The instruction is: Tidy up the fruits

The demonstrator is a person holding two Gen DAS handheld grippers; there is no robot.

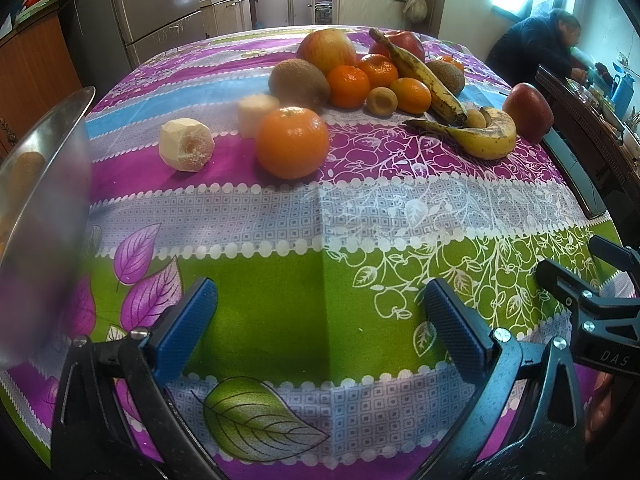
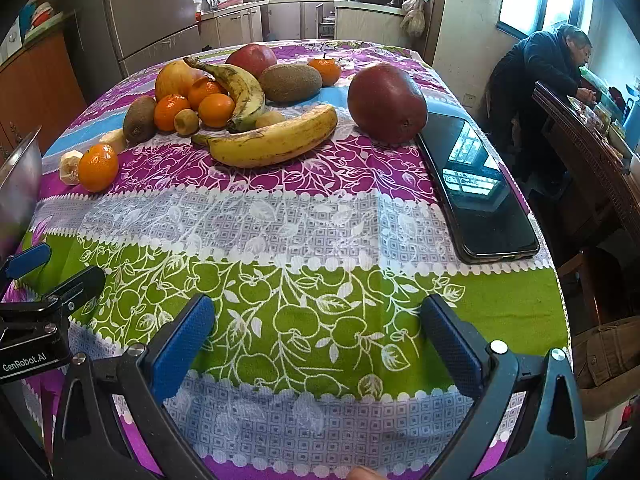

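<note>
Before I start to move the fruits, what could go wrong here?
1. The phone lies at the table's right edge, touching the big red fruit; lifting that fruit carelessly may push the phone off.
2. Oranges lean against the spotted banana; pulling it out may send them rolling.
3. The lone orange may roll if nudged.

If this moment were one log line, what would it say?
left gripper: open, empty | right gripper: open, empty | fruit pile: untouched on table | metal bowl: left
</note>
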